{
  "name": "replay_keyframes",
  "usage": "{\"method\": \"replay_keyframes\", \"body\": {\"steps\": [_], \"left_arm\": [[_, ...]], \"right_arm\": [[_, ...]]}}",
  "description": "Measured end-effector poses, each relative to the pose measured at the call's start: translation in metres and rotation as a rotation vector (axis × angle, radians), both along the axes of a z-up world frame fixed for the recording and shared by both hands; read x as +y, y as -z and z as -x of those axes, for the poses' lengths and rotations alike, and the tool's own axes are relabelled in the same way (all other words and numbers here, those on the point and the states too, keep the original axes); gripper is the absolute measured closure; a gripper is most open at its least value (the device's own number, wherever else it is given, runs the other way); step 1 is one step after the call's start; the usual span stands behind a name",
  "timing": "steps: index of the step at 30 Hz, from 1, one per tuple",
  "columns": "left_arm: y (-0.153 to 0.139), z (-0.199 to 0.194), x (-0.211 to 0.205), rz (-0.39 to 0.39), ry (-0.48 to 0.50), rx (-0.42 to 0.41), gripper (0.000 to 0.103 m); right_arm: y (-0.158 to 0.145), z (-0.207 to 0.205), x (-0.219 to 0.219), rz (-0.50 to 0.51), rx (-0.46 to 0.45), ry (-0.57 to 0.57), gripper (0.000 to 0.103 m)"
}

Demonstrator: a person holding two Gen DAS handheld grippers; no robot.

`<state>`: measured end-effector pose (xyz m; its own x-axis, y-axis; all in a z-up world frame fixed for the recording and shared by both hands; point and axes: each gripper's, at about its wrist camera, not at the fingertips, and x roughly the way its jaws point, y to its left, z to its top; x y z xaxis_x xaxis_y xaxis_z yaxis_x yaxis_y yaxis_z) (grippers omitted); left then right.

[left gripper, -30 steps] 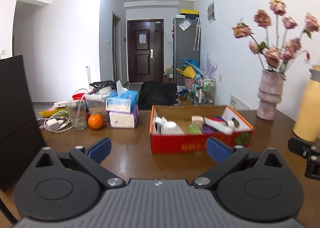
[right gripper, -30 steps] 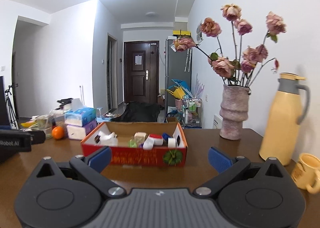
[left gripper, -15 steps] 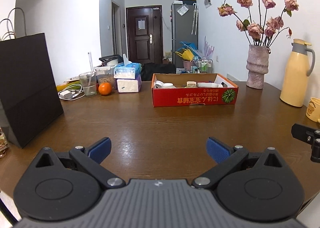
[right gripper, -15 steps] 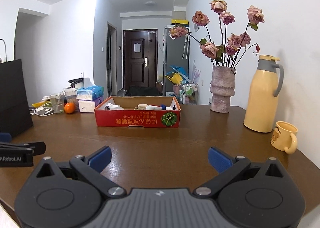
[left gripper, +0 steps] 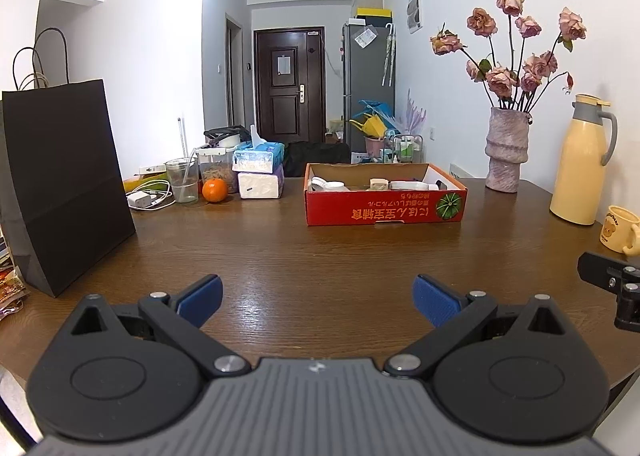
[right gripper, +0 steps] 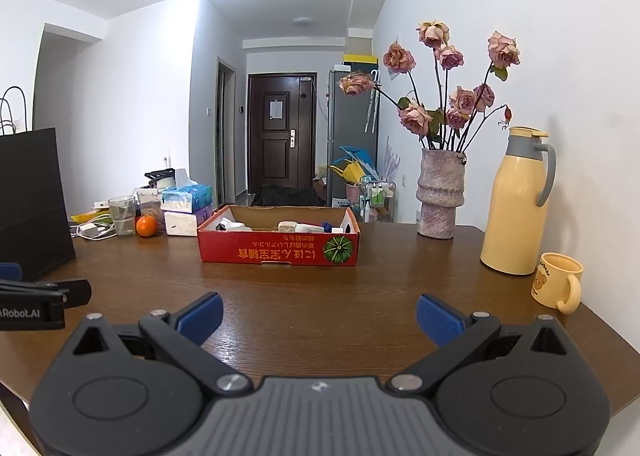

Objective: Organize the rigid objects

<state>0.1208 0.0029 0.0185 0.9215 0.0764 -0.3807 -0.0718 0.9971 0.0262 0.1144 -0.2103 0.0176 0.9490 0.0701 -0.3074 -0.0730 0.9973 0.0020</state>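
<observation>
A shallow red cardboard box (left gripper: 385, 211) (right gripper: 279, 253) sits mid-table, holding several small white, beige and blue items whose shapes I cannot make out. My left gripper (left gripper: 317, 297) hovers open over the near part of the wooden table (left gripper: 320, 256), well short of the box, nothing between its blue pads. My right gripper (right gripper: 319, 318) is likewise open and empty, also back near the table's front edge. Each gripper shows at the edge of the other's view.
A black paper bag (left gripper: 60, 184) stands at the left. Behind it are a glass, an orange (left gripper: 215, 190), tissue packs (left gripper: 259, 172) and chargers. At the right stand a flower vase (right gripper: 439, 192), a yellow thermos (right gripper: 516, 200) and a yellow mug (right gripper: 558, 282).
Both grippers have pulled back from close to the box to the table's near edge; the box now looks far smaller and more of the table shows. Both stayed open.
</observation>
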Motion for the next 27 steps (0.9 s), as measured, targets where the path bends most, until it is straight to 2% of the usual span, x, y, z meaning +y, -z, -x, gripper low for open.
{"method": "replay_keyframes", "body": {"steps": [27], "left_arm": [[-0.0007, -0.0022, -0.0022, 0.004, -0.001, 0.014, 0.000]], "right_arm": [[0.0025, -0.0017, 0.0005, 0.006, 0.007, -0.001, 0.000]]}}
